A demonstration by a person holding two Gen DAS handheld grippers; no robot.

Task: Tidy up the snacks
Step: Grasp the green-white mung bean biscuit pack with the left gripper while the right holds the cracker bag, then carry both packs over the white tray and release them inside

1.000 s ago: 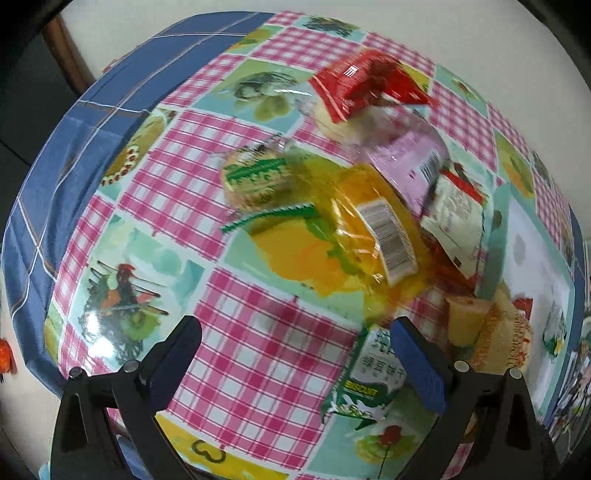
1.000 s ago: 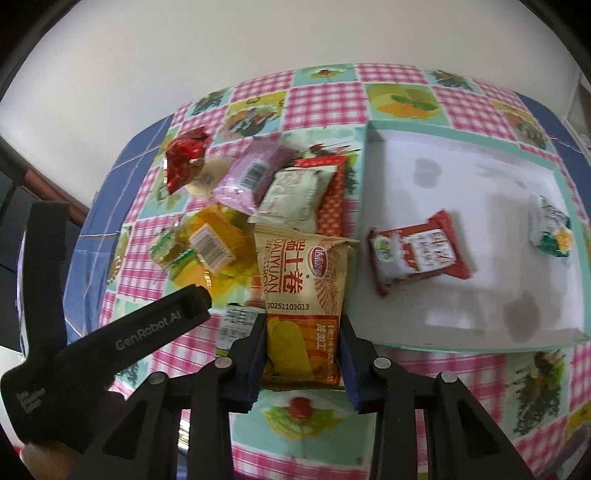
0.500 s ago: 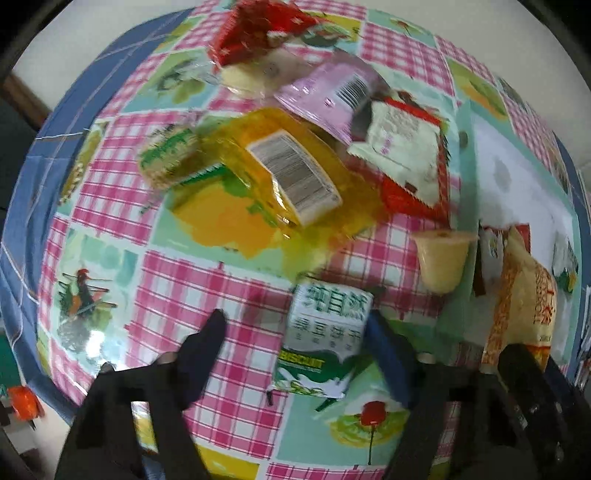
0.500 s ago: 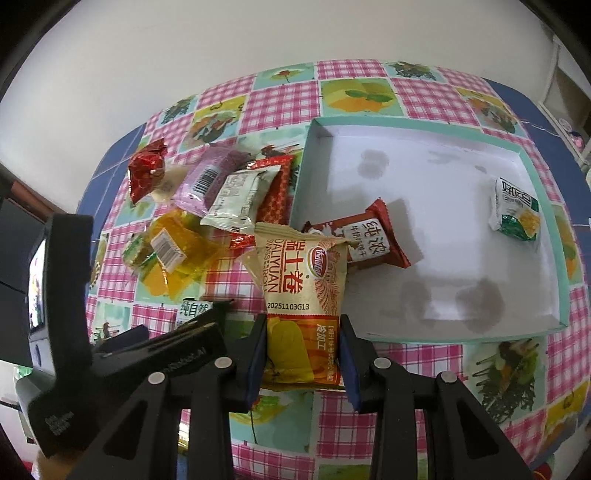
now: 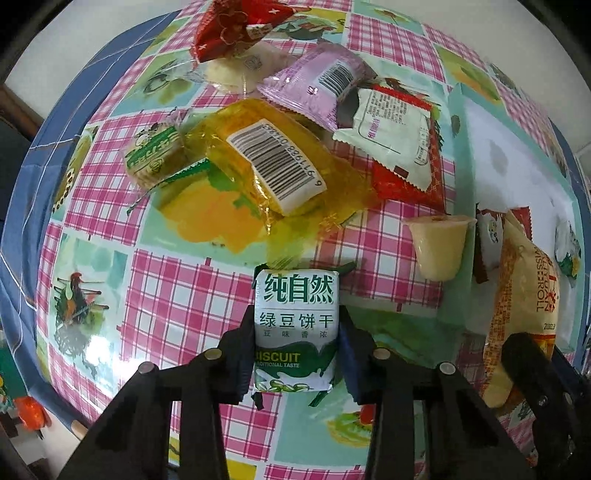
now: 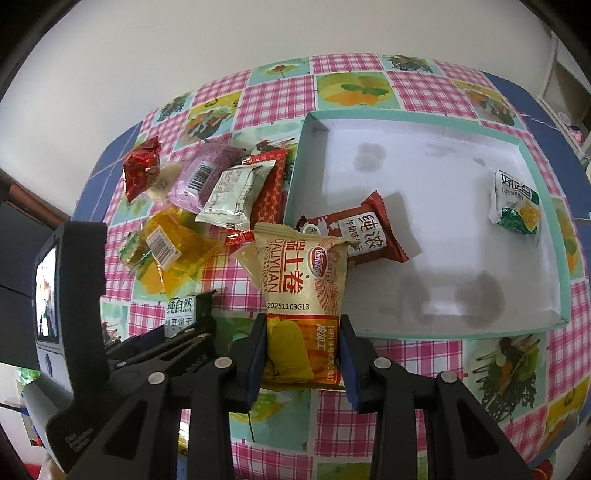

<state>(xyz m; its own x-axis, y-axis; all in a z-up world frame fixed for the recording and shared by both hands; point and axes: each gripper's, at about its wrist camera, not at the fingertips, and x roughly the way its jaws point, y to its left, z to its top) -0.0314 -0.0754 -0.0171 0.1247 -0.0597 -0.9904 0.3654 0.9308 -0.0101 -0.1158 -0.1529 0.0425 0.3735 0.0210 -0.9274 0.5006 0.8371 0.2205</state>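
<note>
**Two packets in hand, most of the pile still to sort**

The left hand-held gripper point(image 5: 297, 360) was closing on the green biscuit packet point(image 5: 296, 325), which stood between its jaws with both pads against its sides, low over the checked surface point(image 5: 177, 295). The right hand-held gripper point(image 6: 303, 360) was clamped on the egg roll packet point(image 6: 304, 291), held just short of the near wall of the white tray point(image 6: 546, 206).

Only two snacks lay in the tray: a brown milk biscuit packet point(image 6: 360, 230) near its left side and a green-and-white packet point(image 6: 515, 203) by the far right wall. Left of the tray the heap was untouched: a yellow packet point(image 5: 273, 162), a purple packet point(image 5: 321, 85), a white packet point(image 5: 391, 129) on a red one, a red foil packet point(image 5: 240, 29), a small green sweet point(image 5: 153, 155) and a jelly cup point(image 5: 439, 247) right beside the tray wall. By my reckoning the sorting was at an early stage, with both held packets yet to go in
</note>
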